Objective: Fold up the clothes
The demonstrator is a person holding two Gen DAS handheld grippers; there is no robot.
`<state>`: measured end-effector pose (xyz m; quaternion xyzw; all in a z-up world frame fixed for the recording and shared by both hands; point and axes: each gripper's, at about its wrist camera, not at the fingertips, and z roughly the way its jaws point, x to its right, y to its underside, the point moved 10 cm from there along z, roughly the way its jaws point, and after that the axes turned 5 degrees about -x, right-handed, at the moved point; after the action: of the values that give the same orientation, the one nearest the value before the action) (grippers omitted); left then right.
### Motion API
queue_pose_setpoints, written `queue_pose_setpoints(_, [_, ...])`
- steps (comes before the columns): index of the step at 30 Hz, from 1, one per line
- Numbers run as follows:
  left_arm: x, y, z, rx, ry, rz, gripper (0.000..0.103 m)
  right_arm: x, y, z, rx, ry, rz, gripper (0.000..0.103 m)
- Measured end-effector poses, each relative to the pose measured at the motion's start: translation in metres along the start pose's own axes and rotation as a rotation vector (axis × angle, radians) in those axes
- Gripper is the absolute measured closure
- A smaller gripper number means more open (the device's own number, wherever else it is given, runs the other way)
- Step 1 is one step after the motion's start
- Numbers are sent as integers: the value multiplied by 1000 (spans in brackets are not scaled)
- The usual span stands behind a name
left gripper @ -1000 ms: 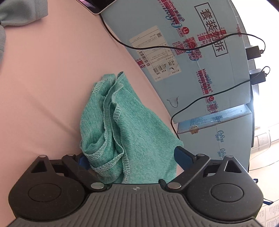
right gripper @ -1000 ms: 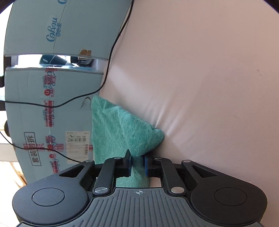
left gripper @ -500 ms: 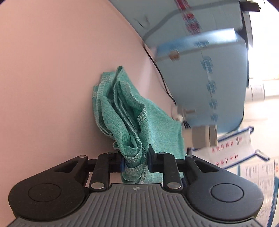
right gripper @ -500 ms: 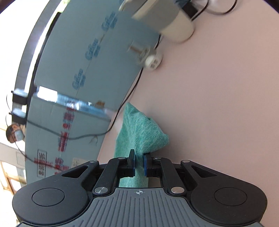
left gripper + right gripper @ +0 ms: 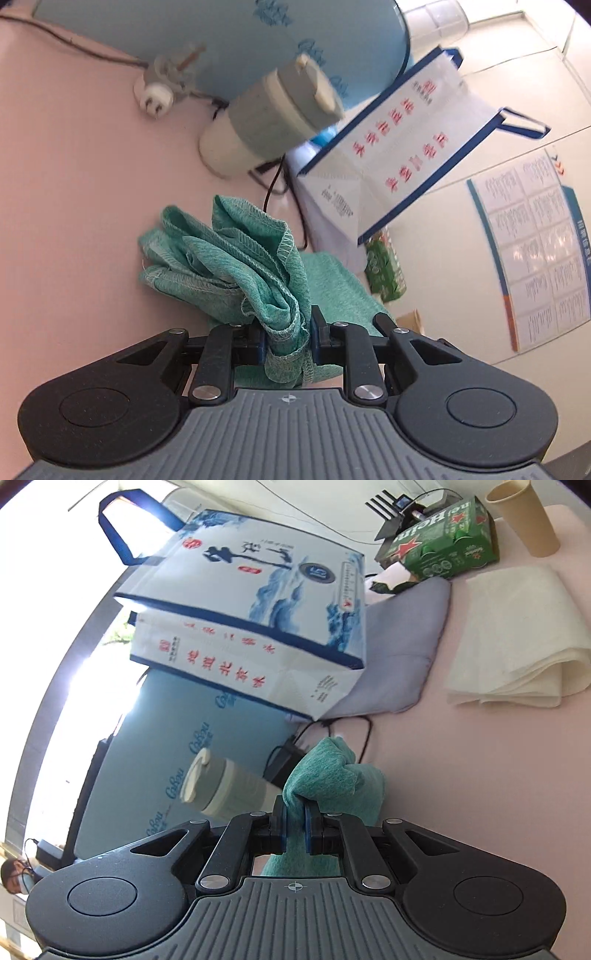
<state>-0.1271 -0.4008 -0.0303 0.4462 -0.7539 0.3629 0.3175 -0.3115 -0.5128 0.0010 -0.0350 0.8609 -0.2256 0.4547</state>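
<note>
The left gripper (image 5: 286,338) is clenched on a bunched, stitched hem of the teal garment (image 5: 236,266), whose folds spill ahead of its fingers over the pink surface (image 5: 66,221). The right gripper (image 5: 295,827) pinches another fold of the same cloth, which humps up just beyond its tips. A lidded cup (image 5: 225,790) stands to its left, a printed tote bag (image 5: 258,602) farther ahead.

Right tongs (image 5: 294,829) pinch the green garment (image 5: 332,771) — lidded cup (image 5: 225,788) just beside; pink table (image 5: 480,775) beneath.
</note>
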Motion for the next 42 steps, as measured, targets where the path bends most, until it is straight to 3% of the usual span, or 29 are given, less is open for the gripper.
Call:
queue_pose_setpoints(3, [-13,30,27,-121,-45,-35,84,37,-2,-1,-22,101,21,93])
queue_pose_setpoints(5, [-18,35,29,-144,-52,-55,83,62,3,-4,-40,169,61,93])
queue_pose_setpoints(7, [-23,39,31,-167,-60,-75,77,78,8,-7,-49,217,79,92])
queue_pose_setpoints(8, [-26,42,32,-178,-64,-86,67,83,10,-8,-57,234,85,89])
queue_pose_setpoints(11, [-33,48,35,-211,-75,-116,53,94,11,-9,-56,273,139,83])
queue_pose_setpoints(13, [-38,42,25,-203,-76,-128,44,98,9,-13,-38,313,157,75])
queue_pose_setpoints(14, [-40,40,19,-196,-81,-132,38,101,8,-15,-28,337,158,66])
queue_pose_setpoints(17, [-50,34,-3,-167,-106,-152,30,105,3,-24,16,397,165,49])
queue_pose_setpoints(20, [-65,30,-25,-134,-117,-194,22,100,4,-29,33,409,163,47])
queue_pose_setpoints(24, [-92,32,-66,-90,-128,-267,21,78,18,-25,10,394,128,46])
queue_pose_setpoints(27, [-111,34,-94,-55,-137,-321,20,54,34,-17,-24,365,79,39])
queue_pose_setpoints(42, [-203,66,-269,205,-251,-573,4,-52,133,25,-216,223,-100,35])
